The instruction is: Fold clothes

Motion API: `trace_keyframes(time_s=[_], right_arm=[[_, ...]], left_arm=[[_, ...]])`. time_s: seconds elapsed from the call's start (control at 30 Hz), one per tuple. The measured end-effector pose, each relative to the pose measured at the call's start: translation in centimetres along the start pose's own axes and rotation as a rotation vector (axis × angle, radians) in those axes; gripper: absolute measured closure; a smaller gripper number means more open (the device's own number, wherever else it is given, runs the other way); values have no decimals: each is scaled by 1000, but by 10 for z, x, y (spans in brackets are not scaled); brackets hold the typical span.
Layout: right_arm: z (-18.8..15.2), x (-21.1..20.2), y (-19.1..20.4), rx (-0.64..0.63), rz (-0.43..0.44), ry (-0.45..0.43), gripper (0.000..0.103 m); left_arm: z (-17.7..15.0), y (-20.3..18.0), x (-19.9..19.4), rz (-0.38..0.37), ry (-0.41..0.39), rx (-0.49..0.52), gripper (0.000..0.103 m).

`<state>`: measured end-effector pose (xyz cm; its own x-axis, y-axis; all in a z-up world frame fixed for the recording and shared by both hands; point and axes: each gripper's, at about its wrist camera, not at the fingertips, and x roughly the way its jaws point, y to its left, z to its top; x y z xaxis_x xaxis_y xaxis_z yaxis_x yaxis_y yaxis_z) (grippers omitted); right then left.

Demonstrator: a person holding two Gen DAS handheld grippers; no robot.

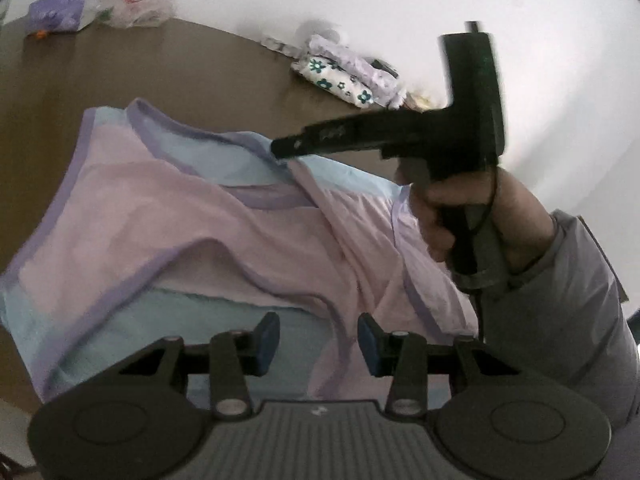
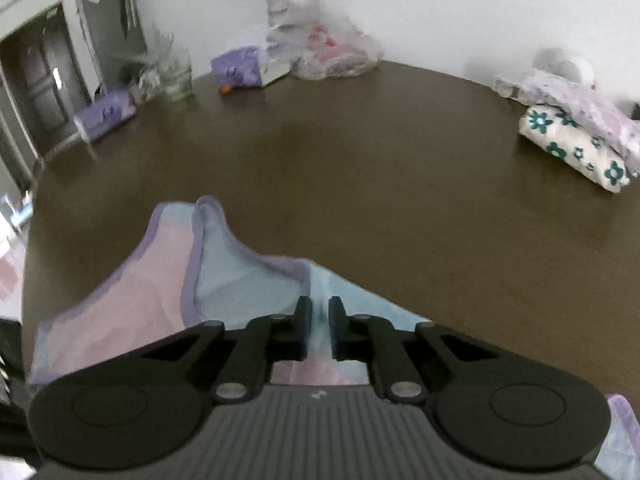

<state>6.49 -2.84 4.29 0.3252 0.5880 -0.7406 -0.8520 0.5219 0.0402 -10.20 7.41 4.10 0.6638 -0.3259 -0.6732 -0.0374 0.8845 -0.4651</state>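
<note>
On the brown table, right tongs pinch the pastel garment.

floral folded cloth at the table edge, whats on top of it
A pale lilac printed cloth lies on top of the floral folded cloth, hiding part of its upper face. Whatever sits behind the pair by the wall is too blurred to name.

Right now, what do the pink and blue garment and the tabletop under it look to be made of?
Garment: thin, soft knit fabric, likely cotton jersey, matte; it drapes in loose folds and has purple binding along its edges. The right tongs pinch its blue part. Tabletop: dark brown, smooth, looks like wood or wood-look laminate, semi-gloss; it carries a dull sheen of the light wall.
</note>
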Motion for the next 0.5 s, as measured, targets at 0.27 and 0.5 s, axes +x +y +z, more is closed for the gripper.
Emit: trace_keyframes(time_s=[0.27,0.5], right_arm=[[2,6,6,-150,132,80,91],[2,16,9,-285,177,152,76]], left_arm=[[6,-7,5,5,-57,-121,77],[-1,-8,19,58,-68,-168,102]])
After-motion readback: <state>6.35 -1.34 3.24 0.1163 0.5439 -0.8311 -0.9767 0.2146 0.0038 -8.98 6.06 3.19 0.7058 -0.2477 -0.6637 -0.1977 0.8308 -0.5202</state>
